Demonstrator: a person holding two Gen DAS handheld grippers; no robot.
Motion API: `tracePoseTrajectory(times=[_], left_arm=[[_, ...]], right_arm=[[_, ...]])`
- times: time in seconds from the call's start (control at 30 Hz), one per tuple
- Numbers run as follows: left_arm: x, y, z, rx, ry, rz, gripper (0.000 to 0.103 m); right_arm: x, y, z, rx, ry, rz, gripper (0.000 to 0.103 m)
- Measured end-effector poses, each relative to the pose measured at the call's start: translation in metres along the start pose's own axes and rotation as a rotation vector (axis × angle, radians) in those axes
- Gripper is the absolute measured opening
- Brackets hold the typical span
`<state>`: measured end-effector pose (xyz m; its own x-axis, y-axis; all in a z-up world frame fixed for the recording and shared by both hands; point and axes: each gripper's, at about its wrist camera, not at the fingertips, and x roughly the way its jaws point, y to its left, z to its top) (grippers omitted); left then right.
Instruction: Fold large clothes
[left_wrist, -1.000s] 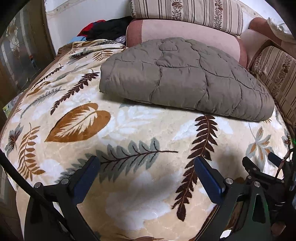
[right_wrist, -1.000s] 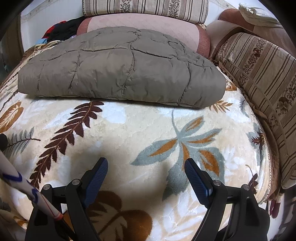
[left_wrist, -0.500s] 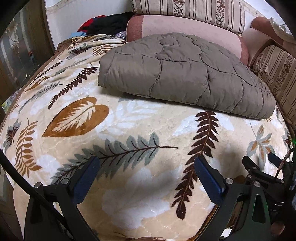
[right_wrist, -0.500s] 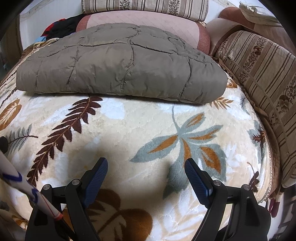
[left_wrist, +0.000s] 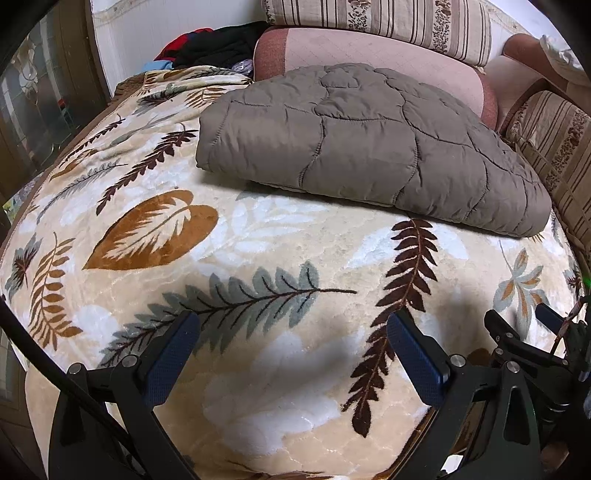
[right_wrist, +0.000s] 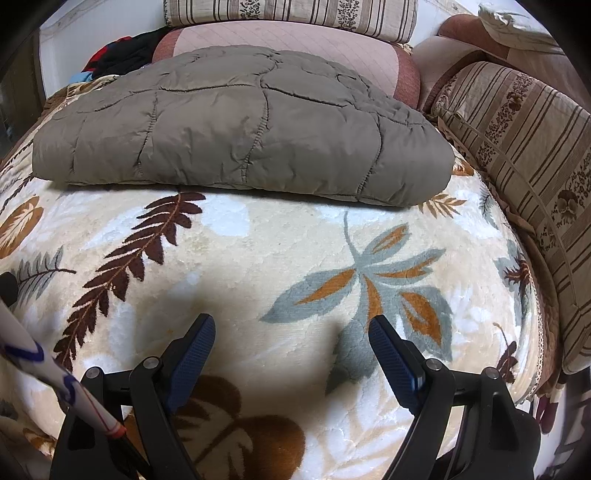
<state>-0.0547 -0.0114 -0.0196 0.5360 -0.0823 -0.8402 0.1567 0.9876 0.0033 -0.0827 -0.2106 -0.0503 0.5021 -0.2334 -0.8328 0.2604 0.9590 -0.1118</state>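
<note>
A grey-brown quilted garment (left_wrist: 362, 144) (right_wrist: 243, 129) lies folded into a thick flat bundle at the far side of a leaf-patterned blanket (left_wrist: 258, 251) (right_wrist: 258, 258). My left gripper (left_wrist: 291, 325) hangs open over the near part of the blanket, well short of the bundle, nothing between its blue pads. My right gripper (right_wrist: 291, 328) is also open and empty above the blanket, with the bundle a good way ahead of it. The right gripper's black frame (left_wrist: 524, 354) shows at the lower right of the left wrist view.
Striped and pink cushions (left_wrist: 369, 44) (right_wrist: 517, 140) line the back and right side. A pile of dark and red clothes (left_wrist: 210, 48) sits at the back left. A white stick with blue marks (right_wrist: 48, 376) crosses the lower left of the right wrist view.
The bundle sits a little higher in both views than a second ago, a slight shift of the cameras. Both grippers stay open; the garment lies as before.
</note>
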Motion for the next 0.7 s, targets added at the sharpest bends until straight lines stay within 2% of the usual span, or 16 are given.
tracePoseTrajectory(times=[0.7], left_arm=[[-0.0015, -0.0028, 0.0001, 0.004, -0.004, -0.001, 0.101]], right_arm=[[-0.0038, 0.0003, 0.0016, 0.002, -0.016, 0.000, 0.089]])
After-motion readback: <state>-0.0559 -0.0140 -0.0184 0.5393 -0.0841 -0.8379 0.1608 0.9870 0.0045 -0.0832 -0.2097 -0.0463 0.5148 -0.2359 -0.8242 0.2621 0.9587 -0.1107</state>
